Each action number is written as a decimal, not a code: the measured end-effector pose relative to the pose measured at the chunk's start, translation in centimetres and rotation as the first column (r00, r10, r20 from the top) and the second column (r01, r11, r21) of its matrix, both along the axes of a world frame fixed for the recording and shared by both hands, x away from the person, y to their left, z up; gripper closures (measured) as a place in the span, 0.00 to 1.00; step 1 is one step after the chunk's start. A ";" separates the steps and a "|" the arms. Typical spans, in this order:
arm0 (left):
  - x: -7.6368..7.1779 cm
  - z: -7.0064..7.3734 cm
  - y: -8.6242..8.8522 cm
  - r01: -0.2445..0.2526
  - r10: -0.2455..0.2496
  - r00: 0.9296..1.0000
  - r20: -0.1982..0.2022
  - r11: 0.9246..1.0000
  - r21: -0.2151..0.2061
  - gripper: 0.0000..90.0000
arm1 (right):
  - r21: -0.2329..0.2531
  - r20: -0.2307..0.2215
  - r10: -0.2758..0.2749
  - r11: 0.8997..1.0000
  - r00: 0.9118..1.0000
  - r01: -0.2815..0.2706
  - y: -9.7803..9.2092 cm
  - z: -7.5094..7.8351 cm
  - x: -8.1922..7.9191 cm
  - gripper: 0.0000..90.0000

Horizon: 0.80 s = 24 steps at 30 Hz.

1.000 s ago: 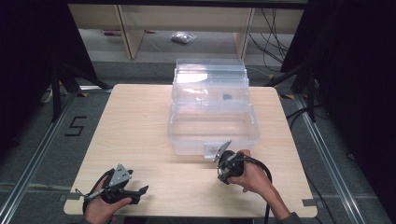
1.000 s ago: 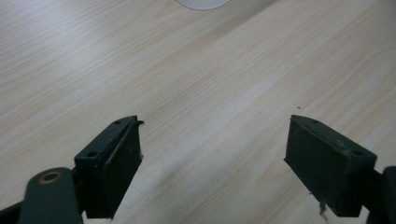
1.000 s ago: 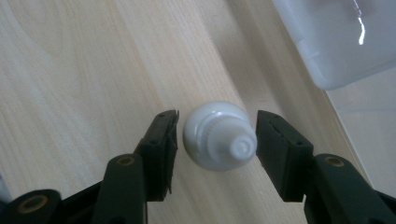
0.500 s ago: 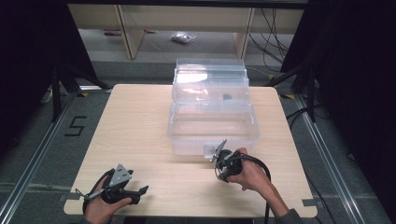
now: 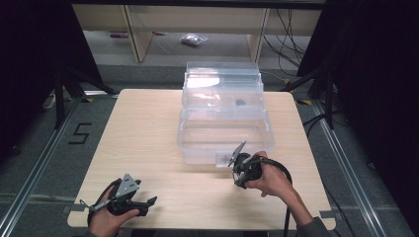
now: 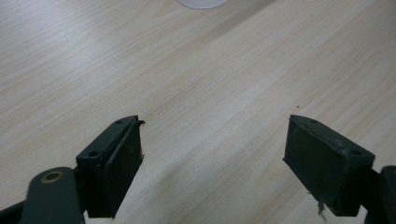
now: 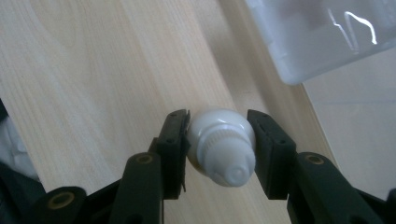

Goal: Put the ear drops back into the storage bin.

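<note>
My right gripper (image 7: 218, 135) is shut on a small white tube-like item (image 7: 220, 149) with a ribbed cap, held just above the wooden table (image 5: 148, 128). In the high view this gripper (image 5: 241, 173) sits close to the front right of a clear plastic box (image 5: 222, 118), whose corner (image 7: 317, 37) appears at the upper right of the right gripper view. My left gripper (image 5: 147, 206) rests near the table's front left edge. Its jaws stand wide apart (image 6: 212, 154) over bare wood with nothing between them.
The clear box is tiered, stands in the middle back of the table, and has a small dark item inside its upper part. Cables trail from both grippers. Beyond the table are shelves (image 5: 138, 29) and a floor with a small bag.
The right gripper has shifted slightly toward the box with the white item in it. The left gripper has stayed in place.
</note>
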State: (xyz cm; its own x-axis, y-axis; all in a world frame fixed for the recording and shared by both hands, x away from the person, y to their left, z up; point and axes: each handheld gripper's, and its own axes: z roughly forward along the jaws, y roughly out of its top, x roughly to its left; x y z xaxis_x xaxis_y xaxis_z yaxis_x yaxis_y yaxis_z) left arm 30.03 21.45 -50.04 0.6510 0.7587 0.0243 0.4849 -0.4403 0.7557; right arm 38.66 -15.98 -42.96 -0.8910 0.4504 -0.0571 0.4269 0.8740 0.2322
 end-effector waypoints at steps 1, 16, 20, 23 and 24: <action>0.0 0.0 0.0 -0.004 0.004 1.000 0.003 1.000 0.014 0.21 | 0.002 0.001 -0.009 1.000 1.000 0.009 -0.1 0.2 0.0 0.67; 0.1 0.0 0.1 0.002 -0.002 1.000 -0.002 1.000 0.001 0.21 | 0.043 0.017 0.004 0.999 1.000 -0.004 -1.6 2.4 1.6 0.67; 0.0 0.0 0.0 0.003 -0.003 1.000 -0.001 1.000 -0.012 0.21 | 0.050 0.026 0.007 0.999 1.000 -0.008 -1.9 3.6 1.8 0.67; 0.0 0.0 0.1 -0.001 0.001 1.000 -0.001 1.000 0.009 0.21 | 0.051 0.037 0.001 0.999 0.999 -0.003 -2.0 4.8 2.0 0.67; 0.0 0.0 0.1 0.004 -0.004 1.000 0.000 1.000 -0.003 0.21 | 0.050 0.032 0.012 0.999 0.999 -0.013 -2.0 5.1 2.1 0.67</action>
